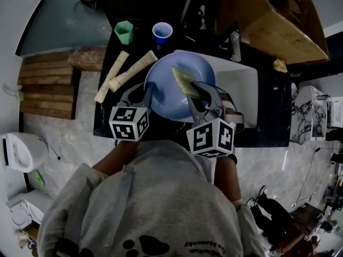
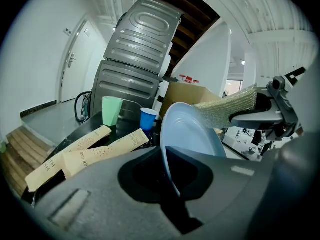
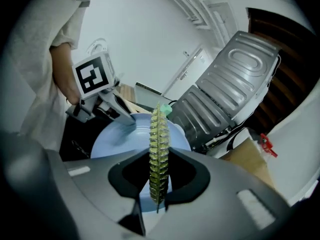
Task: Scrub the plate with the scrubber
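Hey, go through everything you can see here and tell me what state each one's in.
plate: tilted up, rim clamped by left gripper.
scrubber: pinched edge-on in right gripper, over the plate.
left gripper: shut on plate.
right gripper: shut on scrubber.
green cup: upright.
blue cup: upright, open.
paper packets: lying flat.

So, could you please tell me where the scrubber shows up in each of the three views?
Head view: the scrubber lies over the right half of the blue plate.
Left gripper view: the scrubber is right of centre, at the blue plate's upper edge.
Right gripper view: the scrubber stands edge-on at centre, in front of the blue plate.
Shared landmark: the blue plate, in all three.
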The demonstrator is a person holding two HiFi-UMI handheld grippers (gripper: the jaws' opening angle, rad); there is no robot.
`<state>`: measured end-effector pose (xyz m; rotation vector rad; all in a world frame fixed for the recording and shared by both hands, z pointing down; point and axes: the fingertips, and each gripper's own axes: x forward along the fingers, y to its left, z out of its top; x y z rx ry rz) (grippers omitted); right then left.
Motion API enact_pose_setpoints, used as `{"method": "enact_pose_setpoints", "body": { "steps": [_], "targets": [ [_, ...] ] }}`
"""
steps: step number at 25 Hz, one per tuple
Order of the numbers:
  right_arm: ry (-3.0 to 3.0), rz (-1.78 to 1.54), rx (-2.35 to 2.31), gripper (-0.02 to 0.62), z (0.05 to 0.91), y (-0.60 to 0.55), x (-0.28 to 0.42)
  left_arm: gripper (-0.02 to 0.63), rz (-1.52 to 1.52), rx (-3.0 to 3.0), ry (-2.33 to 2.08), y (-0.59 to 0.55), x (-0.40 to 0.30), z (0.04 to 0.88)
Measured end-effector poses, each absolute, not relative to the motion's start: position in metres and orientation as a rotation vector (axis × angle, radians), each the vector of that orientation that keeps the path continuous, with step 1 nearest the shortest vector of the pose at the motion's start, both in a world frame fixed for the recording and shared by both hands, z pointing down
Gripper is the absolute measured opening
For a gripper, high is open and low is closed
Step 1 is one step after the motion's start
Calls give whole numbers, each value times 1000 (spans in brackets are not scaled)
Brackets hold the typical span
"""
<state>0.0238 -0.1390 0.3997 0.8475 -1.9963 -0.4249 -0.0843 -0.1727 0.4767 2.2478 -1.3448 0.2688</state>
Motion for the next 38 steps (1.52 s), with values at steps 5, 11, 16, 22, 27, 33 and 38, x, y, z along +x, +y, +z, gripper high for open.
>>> {"method": "enact_pose_setpoints", "body": {
  "steps": [5, 11, 16, 22, 27, 33, 38],
  "targets": [
    [-1939, -530, 925, 74, 393, -158, 36, 34, 280, 2241, -1339, -174, -85, 480],
    [-1904, -593, 993, 74, 391, -170, 40, 34, 292, 2237, -1334, -174, -84, 481],
    [-1822, -631, 970, 74, 409, -179, 40, 34, 299, 2246, -1332, -174, -84, 480],
    [-1680, -725, 905, 72, 443, -189, 35, 35, 295, 2235, -1326, -173, -86, 484],
    [-1665, -667, 772, 74, 478, -181, 25, 38, 297, 2227, -1330, -170, -89, 487],
    [-1716, -481, 653, 74, 509, -164, 23, 38, 268, 2221, -1347, -169, -90, 487],
    [-1760, -362, 541, 74, 525, -139, 17, 40, 259, 2190, -1374, -168, -95, 491]
  ]
}}
